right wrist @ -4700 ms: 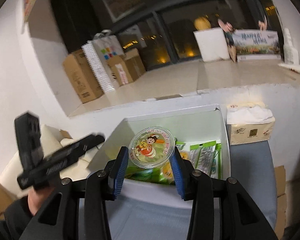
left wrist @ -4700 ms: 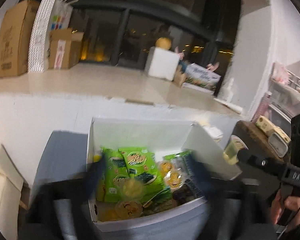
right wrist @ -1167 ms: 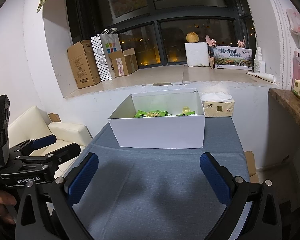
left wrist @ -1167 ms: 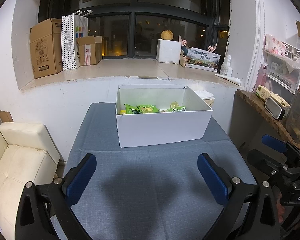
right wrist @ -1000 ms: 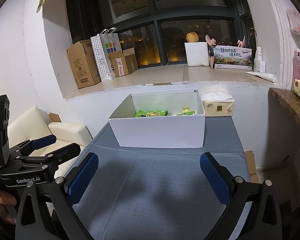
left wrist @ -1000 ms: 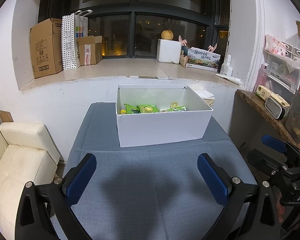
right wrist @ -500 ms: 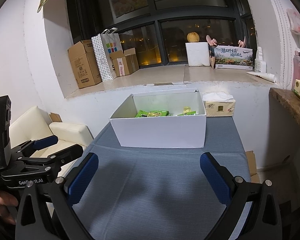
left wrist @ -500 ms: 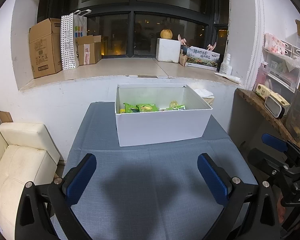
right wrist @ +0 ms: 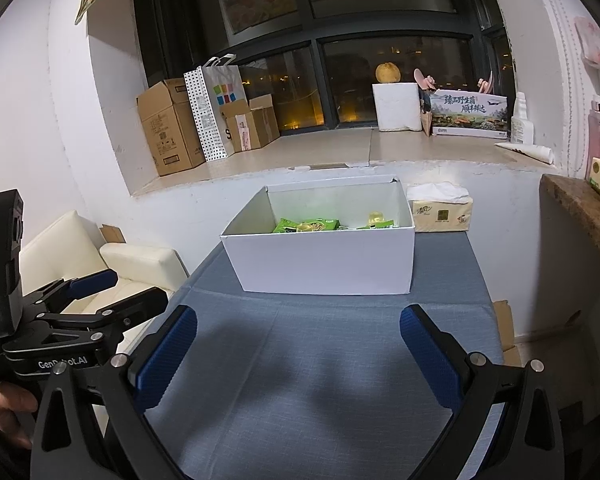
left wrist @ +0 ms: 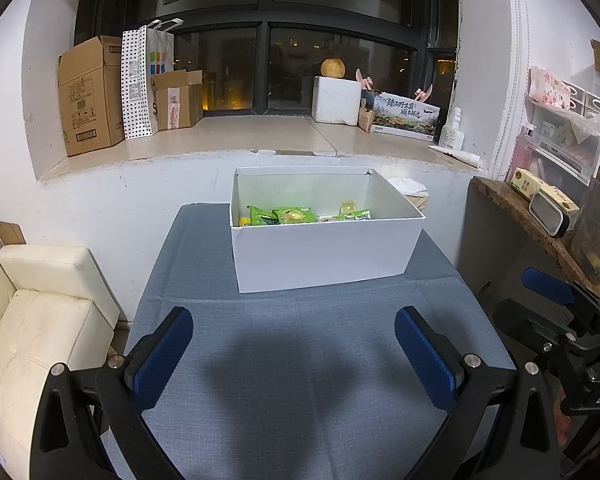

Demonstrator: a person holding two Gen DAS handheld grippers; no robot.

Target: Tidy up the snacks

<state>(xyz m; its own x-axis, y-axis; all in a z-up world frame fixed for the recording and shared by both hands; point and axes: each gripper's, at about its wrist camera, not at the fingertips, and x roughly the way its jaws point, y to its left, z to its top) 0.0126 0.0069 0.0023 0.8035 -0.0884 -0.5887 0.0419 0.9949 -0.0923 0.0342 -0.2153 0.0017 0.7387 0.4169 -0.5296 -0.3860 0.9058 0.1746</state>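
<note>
A white open box (left wrist: pixel 324 256) stands at the far side of the blue-grey table (left wrist: pixel 300 380). Green snack packets (left wrist: pixel 282 215) lie inside it, their tops showing over the near wall. The box (right wrist: pixel 324 264) and packets (right wrist: pixel 306 225) also show in the right wrist view. My left gripper (left wrist: pixel 294 340) is open and empty, held back over the table's near part. My right gripper (right wrist: pixel 298 342) is open and empty too, also well short of the box. Each gripper shows at the edge of the other's view.
A tissue pack (right wrist: pixel 440 210) sits behind the box at the right. A cream sofa (left wrist: pixel 32 320) stands left of the table, a brown counter (left wrist: pixel 540 220) with small items at the right. Cardboard boxes (left wrist: pixel 88 96) and a bag line the window ledge.
Since 4.7 s ago both grippers pulled back from the box and the right one let go of a round snack cup. Over the last second the views barely shift.
</note>
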